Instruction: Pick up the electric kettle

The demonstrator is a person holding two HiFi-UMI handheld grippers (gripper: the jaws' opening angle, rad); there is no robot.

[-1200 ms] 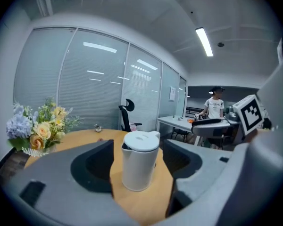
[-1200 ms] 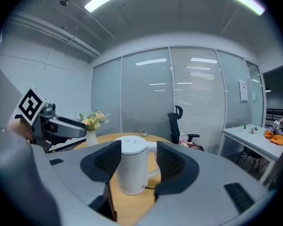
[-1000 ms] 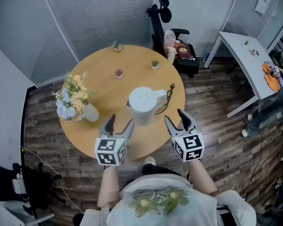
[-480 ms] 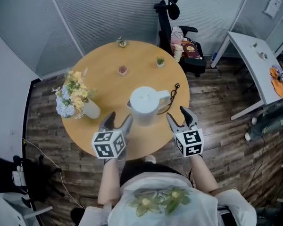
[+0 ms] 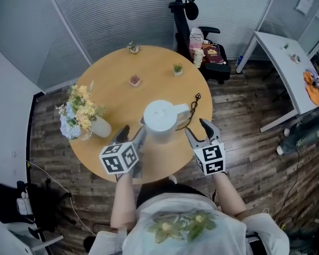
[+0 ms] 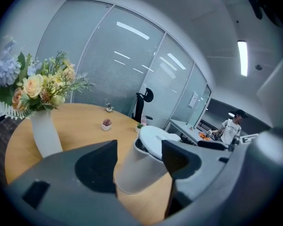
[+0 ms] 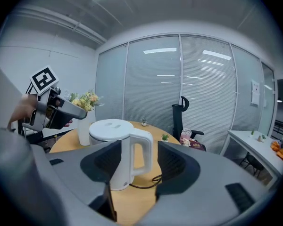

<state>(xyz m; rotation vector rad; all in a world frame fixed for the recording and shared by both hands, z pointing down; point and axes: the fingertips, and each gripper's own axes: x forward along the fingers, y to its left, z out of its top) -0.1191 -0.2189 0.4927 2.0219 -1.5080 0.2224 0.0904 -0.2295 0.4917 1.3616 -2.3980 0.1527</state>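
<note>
Not yet lifted, the white kettle stands on the round table. Both tools gape beside it, apparently without contact: the left gripper framing its body, the right gripper facing its handle.

Site findings:

- A round wooden worktop is standing on a dark plank floor.
- At the round worktop's left edge, a white vase is holding yellow and blue flowers.
- Three small potted plants are sitting on its far half. One with a pinkish top is near the middle, a green one is toward the far right, and a third is at the far rim.
- Just past the far right edge, a black office chair is carrying bags and a red packet.
- Well to the right, a second worktop, white and rectangular, is bearing small items. An orange cloth is lying just beyond it.
- Blind-covered glass partitions are running behind the round worktop.
</note>
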